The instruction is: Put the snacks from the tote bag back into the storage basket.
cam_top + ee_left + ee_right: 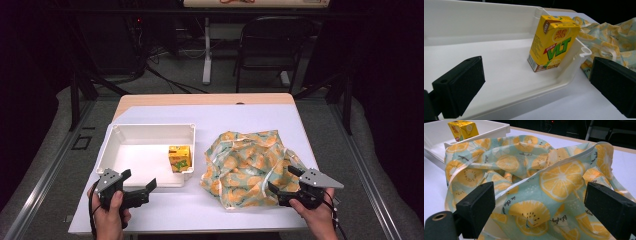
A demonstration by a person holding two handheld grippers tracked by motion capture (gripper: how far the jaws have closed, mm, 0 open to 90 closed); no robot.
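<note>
Both tongs are spread wide and holding nothing. The left gripper sits at the white tray, whose near right corner holds the upright yellow VLT drink carton. The right gripper is at the lemon-print cloth bag, probably empty, hard to tell. The carton looks tippy if nudged, and the floppy fabric could slip.

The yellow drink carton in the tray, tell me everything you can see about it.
The carton is a small yellow box, apparently coated paperboard, with green "VLT" lettering, lemon pictures, a brown band at its base and top corner, and a barcode on one side. It stands upright and looks sealed, in the corner of the white tray nearest the lemon-print cloth, close to both walls; whether it touches them cannot be told. Its base rests on the tray floor. Neither gripper touches it.
</note>
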